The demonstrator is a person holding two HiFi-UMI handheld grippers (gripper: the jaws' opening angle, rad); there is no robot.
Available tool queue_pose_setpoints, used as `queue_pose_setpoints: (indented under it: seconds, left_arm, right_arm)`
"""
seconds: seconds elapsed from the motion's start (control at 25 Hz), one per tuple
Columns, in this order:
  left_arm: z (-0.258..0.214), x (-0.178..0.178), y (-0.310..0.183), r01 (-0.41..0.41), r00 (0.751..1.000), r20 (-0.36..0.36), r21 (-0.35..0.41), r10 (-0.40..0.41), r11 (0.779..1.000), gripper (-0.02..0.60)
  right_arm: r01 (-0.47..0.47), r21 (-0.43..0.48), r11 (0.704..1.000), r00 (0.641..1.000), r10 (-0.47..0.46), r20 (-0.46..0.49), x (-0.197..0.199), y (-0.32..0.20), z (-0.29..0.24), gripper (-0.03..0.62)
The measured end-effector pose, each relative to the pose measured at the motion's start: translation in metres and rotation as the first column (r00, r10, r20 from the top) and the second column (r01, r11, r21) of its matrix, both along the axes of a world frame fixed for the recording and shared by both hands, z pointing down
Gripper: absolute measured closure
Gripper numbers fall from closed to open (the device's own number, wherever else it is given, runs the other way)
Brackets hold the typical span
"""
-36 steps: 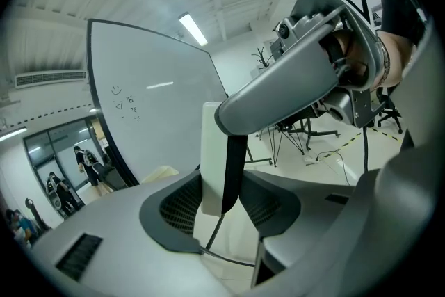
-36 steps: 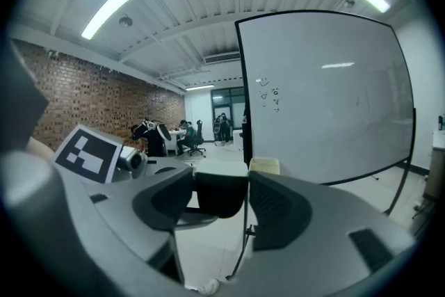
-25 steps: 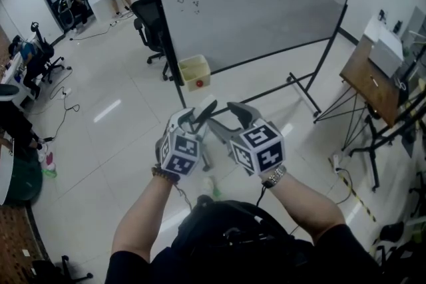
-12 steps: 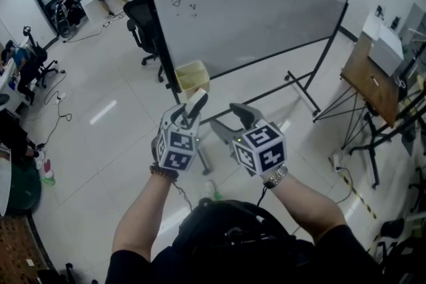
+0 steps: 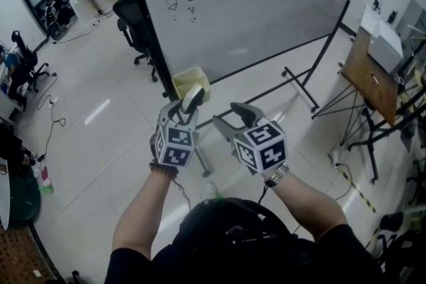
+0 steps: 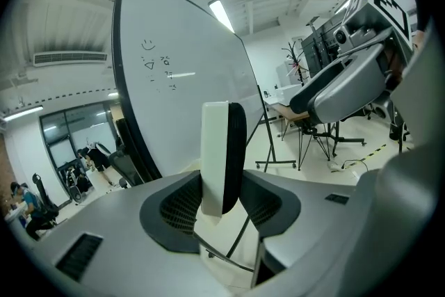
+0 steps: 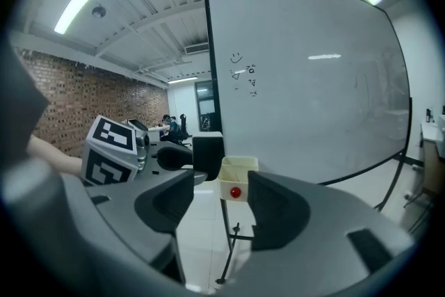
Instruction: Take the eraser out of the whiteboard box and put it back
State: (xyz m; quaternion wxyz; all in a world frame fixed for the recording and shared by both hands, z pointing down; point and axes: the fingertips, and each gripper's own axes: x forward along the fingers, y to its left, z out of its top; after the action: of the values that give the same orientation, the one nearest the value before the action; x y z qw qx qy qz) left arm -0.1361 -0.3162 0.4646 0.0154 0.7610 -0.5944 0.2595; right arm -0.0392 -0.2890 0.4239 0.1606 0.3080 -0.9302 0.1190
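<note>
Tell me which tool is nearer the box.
Left. The left tool, gripping the eraser, is just short of the box. The right tool is farther back, to its right, its jaws closing with nothing between them.

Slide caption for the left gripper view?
Left gripper holds the eraser upright between its jaws, whiteboard straight ahead.

A glossy white tiled floor (image 5: 100,149) holds a black office chair (image 5: 133,23) and, at right, a wooden table (image 5: 369,80).
</note>
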Motion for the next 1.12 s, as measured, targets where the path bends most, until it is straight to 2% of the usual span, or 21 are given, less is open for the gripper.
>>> queue_pose_setpoints:
  seconds: [0.28, 0.6, 0.84, 1.12]
  left_arm:
    - [0.013, -0.016, -0.039, -0.036, 0.999, -0.005, -0.029, 0.036, 0.999, 0.417]
    - [0.028, -0.017, -0.072, -0.099, 0.995, 0.006, -0.061, 0.100, 0.993, 0.417]
    - [0.042, -0.017, -0.088, -0.131, 0.991, 0.024, -0.091, 0.133, 0.987, 0.417]
    - [0.053, -0.016, -0.096, -0.153, 0.987, 0.037, -0.116, 0.158, 0.981, 0.417]
  right_arm:
    - [-0.043, -0.011, 0.999, 0.999, 0.043, -0.016, -0.015, -0.034, 0.007, 0.346]
    - [-0.091, -0.039, 0.995, 0.995, 0.090, -0.030, -0.023, -0.064, 0.019, 0.356]
    - [-0.119, -0.052, 0.992, 0.992, 0.117, -0.040, -0.026, -0.081, 0.031, 0.404]
    - [-0.136, -0.051, 0.989, 0.990, 0.133, -0.052, -0.030, -0.092, 0.040, 0.490]
